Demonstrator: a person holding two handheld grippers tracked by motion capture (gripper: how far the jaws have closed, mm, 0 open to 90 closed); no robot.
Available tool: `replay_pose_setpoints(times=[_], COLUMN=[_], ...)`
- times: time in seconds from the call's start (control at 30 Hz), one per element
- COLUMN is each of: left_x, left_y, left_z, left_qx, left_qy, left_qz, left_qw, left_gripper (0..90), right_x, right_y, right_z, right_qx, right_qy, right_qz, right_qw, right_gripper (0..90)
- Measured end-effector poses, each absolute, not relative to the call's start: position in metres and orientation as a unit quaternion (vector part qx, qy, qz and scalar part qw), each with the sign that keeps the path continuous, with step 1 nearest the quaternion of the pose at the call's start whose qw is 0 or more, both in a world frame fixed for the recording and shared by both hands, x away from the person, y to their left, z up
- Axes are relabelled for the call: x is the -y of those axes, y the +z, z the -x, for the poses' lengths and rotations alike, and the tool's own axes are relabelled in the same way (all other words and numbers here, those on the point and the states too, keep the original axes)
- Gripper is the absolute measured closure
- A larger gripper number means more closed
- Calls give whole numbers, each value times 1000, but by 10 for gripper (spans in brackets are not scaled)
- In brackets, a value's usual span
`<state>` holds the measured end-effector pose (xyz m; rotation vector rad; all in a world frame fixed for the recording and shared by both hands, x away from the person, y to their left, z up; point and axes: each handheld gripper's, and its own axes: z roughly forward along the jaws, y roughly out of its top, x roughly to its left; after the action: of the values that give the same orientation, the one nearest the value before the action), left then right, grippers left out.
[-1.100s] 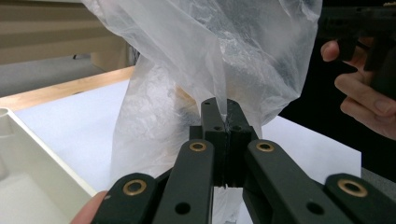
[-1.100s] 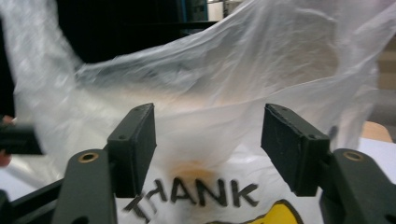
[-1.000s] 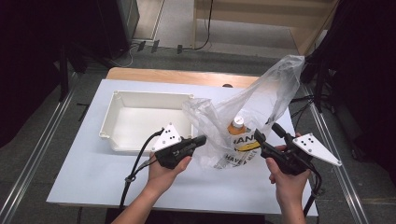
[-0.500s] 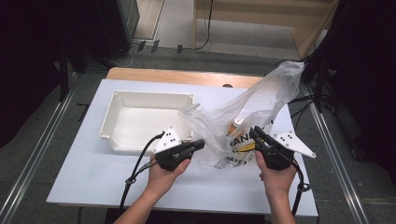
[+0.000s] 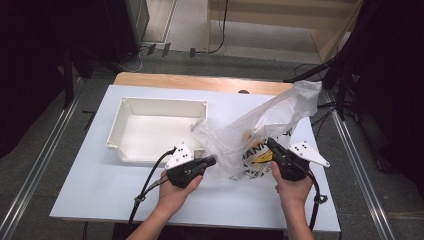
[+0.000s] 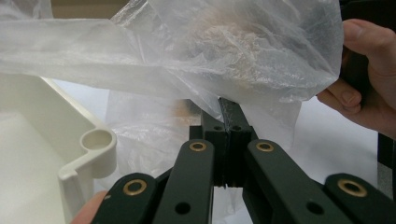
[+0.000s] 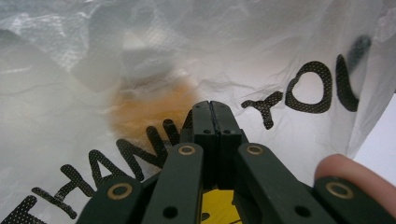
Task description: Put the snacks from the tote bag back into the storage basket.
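Observation:
A translucent plastic bag printed "THANK YOU" lies on the white table, right of a white tray. Something orange shows blurred through the film; in the right gripper view this orange thing sits just past the jaws. My left gripper is at the bag's left edge, and in its own view the left gripper is shut with the bag's film draped over its tips. My right gripper meets the bag's printed side, where the right gripper is shut against the bag.
The tray's corner stands close on the left of my left jaws. A person's hand grips the other tool beyond the bag. A wooden board runs along the table's far edge. Bare table lies at the front left.
My right gripper has moved left, in to the bag's printed side. The bag has sagged and slid lower and leftward. The left gripper has stayed put.

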<state>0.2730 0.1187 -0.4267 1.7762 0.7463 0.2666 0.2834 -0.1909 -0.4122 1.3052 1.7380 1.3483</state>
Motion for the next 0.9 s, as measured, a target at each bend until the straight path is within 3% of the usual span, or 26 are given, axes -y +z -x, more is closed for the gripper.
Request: replay_pose_setpoints(times=[0.1,0.13,0.17,0.23,0.3,0.4,0.5,0.53,0.57,0.6,0.7,0.73,0.77,0.8,0.83,0.9], left_x=[-118,-117,-117,-116,-115,-114,-111,-111,-111,-111,-111,-111,-111,-111,-110,-108], left_y=[-429,-430,-431,-432,-434,-438,-442,-442,-444,-444,-448,-450,-452,-453,-456,-460], left_z=[-272,-272,-271,-269,-268,-267,-264,-264,-262,-262,-260,-259,-259,-258,-258,-256], left_qx=[-319,-320,-319,-320,-320,-323,-322,-322,-321,-321,-319,-322,-325,-326,-329,-326], left_qy=[113,114,116,120,120,117,119,119,118,118,122,123,123,123,122,125], left_qz=[-754,-754,-754,-755,-755,-753,-755,-755,-754,-754,-755,-754,-754,-755,-756,-758], left_qw=[563,563,562,560,559,561,559,559,561,561,560,559,558,555,553,551], left_gripper=[900,900,900,900,900,900,900,900,900,900,900,900,900,900,900,900], right_x=[192,193,193,196,198,190,186,186,188,189,192,194,194,195,192,189], right_y=[-413,-411,-411,-407,-390,-374,-365,-365,-365,-366,-370,-376,-376,-377,-382,-386], right_z=[-283,-282,-282,-279,-272,-265,-265,-265,-272,-276,-286,-294,-294,-297,-303,-308], right_qx=[-650,-643,-643,-629,-614,-621,-614,-614,-601,-596,-596,-602,-602,-607,-617,-621], right_qy=[505,515,515,535,564,559,564,564,559,556,548,550,550,551,541,528], right_qz=[-489,-492,-492,-492,-485,-463,-463,-463,-487,-496,-512,-513,-513,-510,-505,-506], right_qw=[288,283,283,276,265,297,301,301,300,298,288,267,267,262,269,281], right_gripper=[900,797,797,673,641,575,456,456,326,318,372,571,571,649,854,900])
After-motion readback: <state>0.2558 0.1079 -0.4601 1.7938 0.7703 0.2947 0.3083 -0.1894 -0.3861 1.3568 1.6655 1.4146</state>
